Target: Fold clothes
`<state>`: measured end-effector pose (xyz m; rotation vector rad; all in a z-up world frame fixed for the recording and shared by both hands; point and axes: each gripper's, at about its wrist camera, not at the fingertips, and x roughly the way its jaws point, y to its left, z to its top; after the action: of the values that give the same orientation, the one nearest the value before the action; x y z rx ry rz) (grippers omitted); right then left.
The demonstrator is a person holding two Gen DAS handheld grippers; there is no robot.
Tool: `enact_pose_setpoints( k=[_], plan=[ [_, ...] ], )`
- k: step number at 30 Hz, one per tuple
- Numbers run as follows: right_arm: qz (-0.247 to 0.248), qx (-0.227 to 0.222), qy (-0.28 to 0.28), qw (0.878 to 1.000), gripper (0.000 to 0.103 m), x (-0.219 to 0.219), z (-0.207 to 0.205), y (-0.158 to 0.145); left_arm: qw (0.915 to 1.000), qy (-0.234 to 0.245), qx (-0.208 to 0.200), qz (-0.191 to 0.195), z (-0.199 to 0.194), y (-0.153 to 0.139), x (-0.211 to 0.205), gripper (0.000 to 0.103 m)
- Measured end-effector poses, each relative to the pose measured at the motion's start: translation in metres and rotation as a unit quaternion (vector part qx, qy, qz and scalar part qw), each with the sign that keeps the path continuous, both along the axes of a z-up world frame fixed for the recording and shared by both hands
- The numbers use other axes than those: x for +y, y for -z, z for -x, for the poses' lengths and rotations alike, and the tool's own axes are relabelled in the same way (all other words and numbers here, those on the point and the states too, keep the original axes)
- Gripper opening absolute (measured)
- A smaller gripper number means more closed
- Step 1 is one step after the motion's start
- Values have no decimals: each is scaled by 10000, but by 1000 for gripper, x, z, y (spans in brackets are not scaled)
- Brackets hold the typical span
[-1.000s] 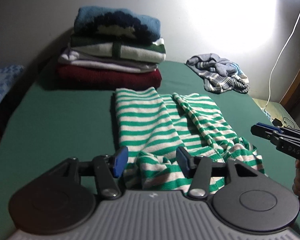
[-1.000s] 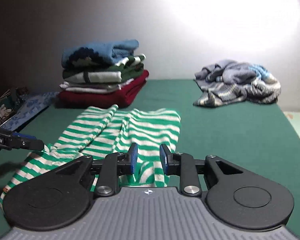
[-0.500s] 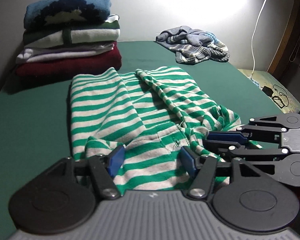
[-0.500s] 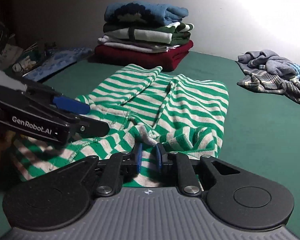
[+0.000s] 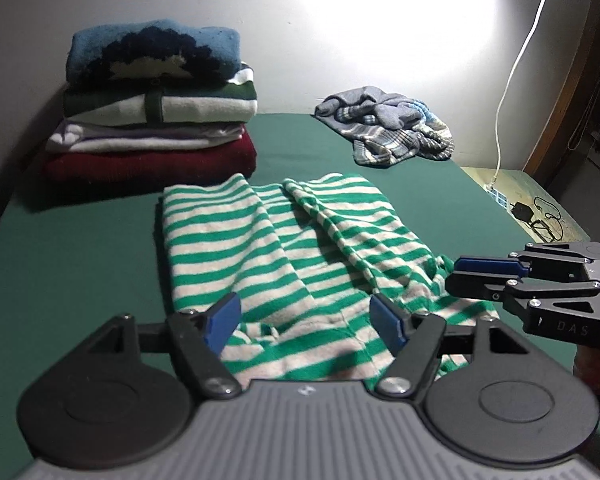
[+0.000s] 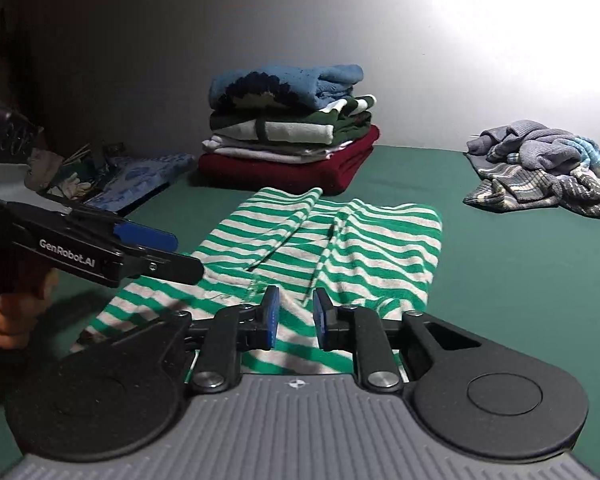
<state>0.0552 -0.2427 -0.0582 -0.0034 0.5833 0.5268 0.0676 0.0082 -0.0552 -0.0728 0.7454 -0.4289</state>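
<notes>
A green-and-white striped garment (image 5: 300, 248) (image 6: 360, 248) lies flat on the green table (image 5: 80, 260), with both sleeves folded in over its body. My left gripper (image 5: 305, 308) (image 6: 188, 256) hovers over the near left part of the hem. Its jaws are opening wide and the cloth lies below them, untouched. My right gripper (image 6: 295, 300) (image 5: 454, 274) is over the near right part of the hem. Its jaws are opening from a narrow gap, and no cloth is pinched between the pads.
A stack of folded clothes (image 5: 156, 112) (image 6: 288, 136) stands at the back left. A crumpled blue-grey pile (image 5: 388, 132) (image 6: 540, 168) lies at the back right. A white cable (image 5: 516, 80) hangs down to a side surface on the right. Clutter (image 6: 140, 176) sits beyond the left edge.
Half a second ago the right jaws were nipped on a fold of the hem; now they stand apart and the cloth lies down. The left jaws have widened. Both grippers shifted over the hem.
</notes>
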Motion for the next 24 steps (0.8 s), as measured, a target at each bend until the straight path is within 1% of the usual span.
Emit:
enact_pose_setpoints(
  k=[1, 3, 5, 7, 10, 14, 16, 18, 24],
  plan=[
    [58, 30, 141, 9999, 26, -1, -7, 2, 10000, -53, 3, 46, -6, 0, 5, 72],
    [162, 197, 446, 9987, 26, -8, -27, 6, 9996, -175, 137, 185, -24, 5, 17, 72],
    [120, 431, 683, 9967, 26, -19, -47, 13, 9991, -314, 225, 177, -40, 12, 26, 72],
    [49, 692, 790, 9945, 26, -29, -64, 20, 9984, -440, 309, 174, -54, 21, 33, 72],
    [-92, 941, 896, 9915, 27, -42, -83, 28, 9973, -548, 462, 163, -73, 34, 40, 72],
    [-451, 1330, 775, 9870, 27, -54, -104, 36, 9970, -453, 592, 190, -89, 45, 42, 72],
    [-548, 1442, 673, 9857, 27, -54, -113, 40, 9972, -353, 627, 182, -96, 49, 40, 72],
    [-661, 1461, 579, 9854, 28, -55, -122, 42, 9979, -261, 566, 192, -101, 51, 39, 73],
    [-1116, 1691, 286, 9788, 30, -59, -161, 46, 9969, -72, 584, 528, -125, 53, 46, 73]
  ],
)
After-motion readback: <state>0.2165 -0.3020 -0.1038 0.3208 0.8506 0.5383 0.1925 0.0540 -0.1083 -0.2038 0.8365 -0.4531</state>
